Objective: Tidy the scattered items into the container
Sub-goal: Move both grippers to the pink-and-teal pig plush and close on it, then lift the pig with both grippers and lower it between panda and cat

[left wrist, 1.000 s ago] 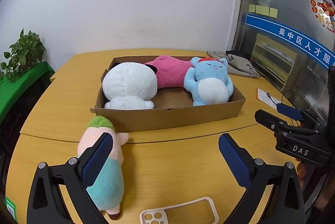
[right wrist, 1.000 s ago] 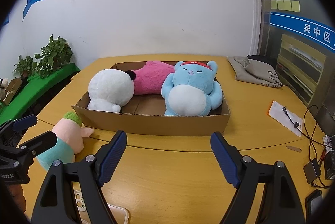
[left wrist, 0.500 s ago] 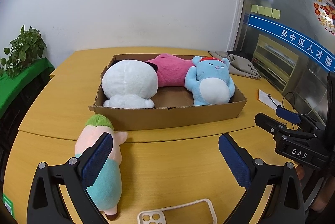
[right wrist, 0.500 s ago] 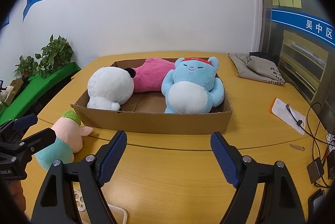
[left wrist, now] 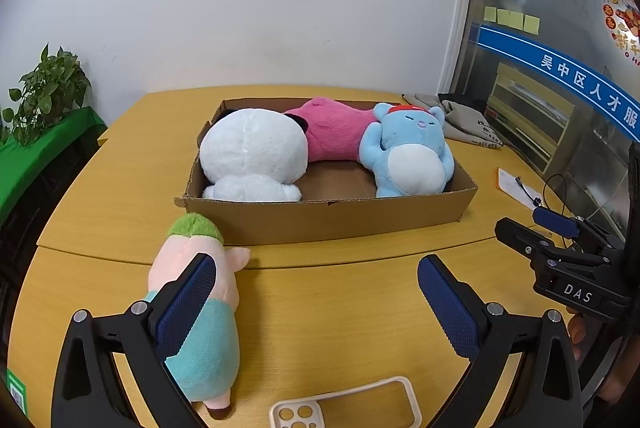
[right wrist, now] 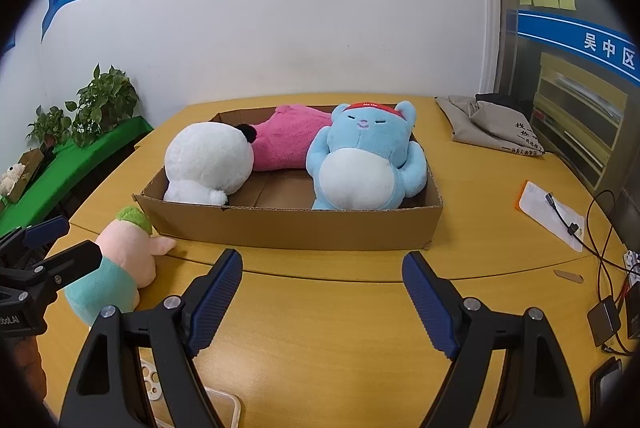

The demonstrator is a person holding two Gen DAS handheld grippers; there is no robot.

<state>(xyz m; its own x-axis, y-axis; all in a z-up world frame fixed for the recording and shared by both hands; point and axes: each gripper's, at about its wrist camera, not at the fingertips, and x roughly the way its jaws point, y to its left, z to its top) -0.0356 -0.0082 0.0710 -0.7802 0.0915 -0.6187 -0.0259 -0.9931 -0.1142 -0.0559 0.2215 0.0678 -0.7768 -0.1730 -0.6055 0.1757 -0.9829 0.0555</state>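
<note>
A shallow cardboard box [left wrist: 328, 218] [right wrist: 296, 228] on the yellow table holds a white plush [left wrist: 252, 151] [right wrist: 208, 159], a pink plush [left wrist: 334, 131] [right wrist: 280, 143] and a blue bear plush [left wrist: 408, 151] [right wrist: 364, 163]. A pink and teal plush with green hair [left wrist: 196, 292] [right wrist: 116, 268] lies on the table against the box's front left corner. My left gripper [left wrist: 316, 284] is open and empty, its left finger over that plush. My right gripper [right wrist: 322, 280] is open and empty, hovering in front of the box.
A cream phone case [left wrist: 348, 408] [right wrist: 192, 404] lies at the near table edge. A grey cloth bag [right wrist: 492, 127] sits at the back right. Paper, cables and small devices [right wrist: 560, 216] lie at the right. Potted plants [right wrist: 100, 103] stand at the left.
Both grippers have drifted slightly nearer to the box and the scene has shifted a little in view. Both stay open and empty. No item has moved.
</note>
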